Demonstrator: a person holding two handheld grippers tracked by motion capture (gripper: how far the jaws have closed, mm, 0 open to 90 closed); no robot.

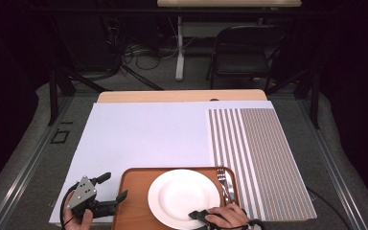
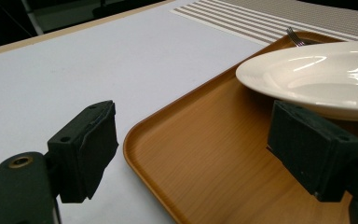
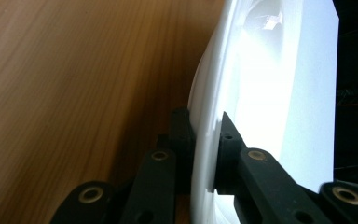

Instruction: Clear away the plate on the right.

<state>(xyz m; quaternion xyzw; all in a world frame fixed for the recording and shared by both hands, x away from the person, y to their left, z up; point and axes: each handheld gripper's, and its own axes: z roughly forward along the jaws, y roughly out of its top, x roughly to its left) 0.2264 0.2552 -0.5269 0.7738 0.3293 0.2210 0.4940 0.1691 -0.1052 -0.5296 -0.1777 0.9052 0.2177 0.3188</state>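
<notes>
Where tray [image 1: 133,201] rests, white table [image 1: 143,134]

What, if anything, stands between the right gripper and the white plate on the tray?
Nothing does. The right gripper already has its jaws closed on the rim of the white plate, one jaw on each side of it, as the right gripper view shows. The fork lies beside the plate on the tray, off the grip.
</notes>
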